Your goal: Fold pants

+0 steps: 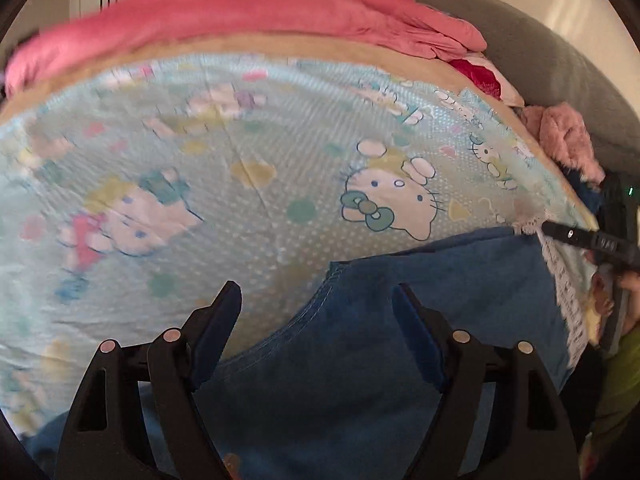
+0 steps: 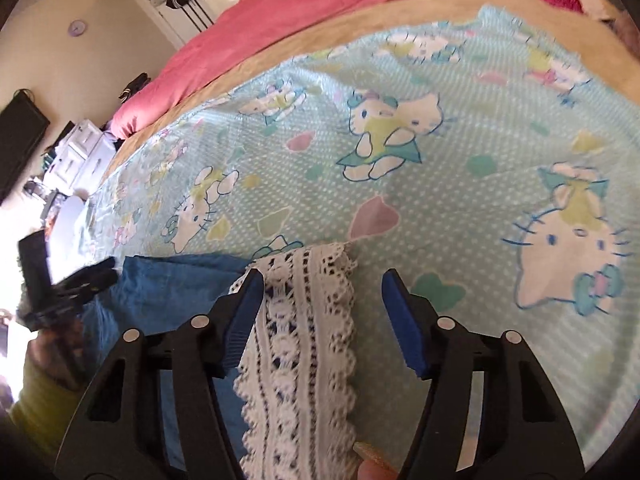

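Note:
Blue denim pants lie on a light blue cartoon-cat bedsheet. Their white lace hem shows in the right wrist view, with blue denim to its left. My left gripper is open, hovering over the denim's stitched edge. My right gripper is open, its jaws standing either side of the lace hem. The right gripper's tip shows at the right of the left wrist view, near the lace trim. The left gripper shows at the left of the right wrist view.
A pink blanket lies across the bed's far side, with a tan band below it. A grey cushion and pink fuzzy cloth sit at the right. White drawers and a dark screen stand beyond the bed.

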Tool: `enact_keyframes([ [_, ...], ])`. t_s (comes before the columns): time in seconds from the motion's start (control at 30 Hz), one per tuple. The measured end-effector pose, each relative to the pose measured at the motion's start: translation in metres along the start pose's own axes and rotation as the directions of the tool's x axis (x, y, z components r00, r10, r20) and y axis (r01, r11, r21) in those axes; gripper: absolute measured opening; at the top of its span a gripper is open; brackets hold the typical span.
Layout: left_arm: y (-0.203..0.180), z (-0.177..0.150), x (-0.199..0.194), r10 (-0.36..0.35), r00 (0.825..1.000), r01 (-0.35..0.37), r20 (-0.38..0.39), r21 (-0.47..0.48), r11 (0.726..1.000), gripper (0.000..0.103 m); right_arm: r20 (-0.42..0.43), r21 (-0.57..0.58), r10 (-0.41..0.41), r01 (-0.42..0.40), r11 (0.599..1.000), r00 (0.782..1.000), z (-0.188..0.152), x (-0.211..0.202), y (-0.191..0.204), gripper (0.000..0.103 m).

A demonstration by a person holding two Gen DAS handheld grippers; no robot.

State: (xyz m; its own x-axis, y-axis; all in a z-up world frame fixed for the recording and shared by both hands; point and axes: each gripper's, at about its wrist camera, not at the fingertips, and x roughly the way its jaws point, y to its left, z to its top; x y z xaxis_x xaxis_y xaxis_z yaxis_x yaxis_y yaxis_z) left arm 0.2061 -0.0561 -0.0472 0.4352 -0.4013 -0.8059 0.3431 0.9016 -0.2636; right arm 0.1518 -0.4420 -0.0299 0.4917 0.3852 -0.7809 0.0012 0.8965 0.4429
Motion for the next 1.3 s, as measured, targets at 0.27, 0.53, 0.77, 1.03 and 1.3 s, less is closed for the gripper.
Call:
enact_keyframes([
  [0.27, -0.012, -0.003, 0.013, -0.096, 0.995, 0.096, -0.013, 0.006, 0.995, 0.008, -0.022, -0.063, 0.068, -0.070, 0.996, 0.997, -0.007, 0.014, 0.004, 0.018],
  [0.53, -0.019, 0.022, -0.012, -0.024, 0.995, 0.020, 0.093, 0.050, 0.999, 0.008, 0.106, -0.106, 0.077, -0.066, 0.992, 0.991, 0.017, -0.010, 0.016, 0.012],
  [0.77, -0.007, 0.019, 0.027, 0.045, 0.999, -0.046, 0.029, 0.037, 0.998, 0.012, 0.030, -0.179, -0.130, 0.133, 0.975, 0.991, 0.026, 0.040, 0.019, 0.012],
  [1.03, 0.012, 0.008, -0.012, 0.052, 0.993, -0.048, 0.104, -0.042, 0.998, 0.036, 0.203, -0.148, -0.156, 0.187, 0.971, 0.967, 0.010, -0.011, 0.016, 0.032],
  [1.3, 0.032, -0.067, -0.110, 0.168, 0.964, -0.146, 0.207, -0.116, 0.982, 0.059, 0.183, -0.295, -0.156, 0.206, 0.933, 0.971, -0.074, -0.057, 0.062, 0.050],
])
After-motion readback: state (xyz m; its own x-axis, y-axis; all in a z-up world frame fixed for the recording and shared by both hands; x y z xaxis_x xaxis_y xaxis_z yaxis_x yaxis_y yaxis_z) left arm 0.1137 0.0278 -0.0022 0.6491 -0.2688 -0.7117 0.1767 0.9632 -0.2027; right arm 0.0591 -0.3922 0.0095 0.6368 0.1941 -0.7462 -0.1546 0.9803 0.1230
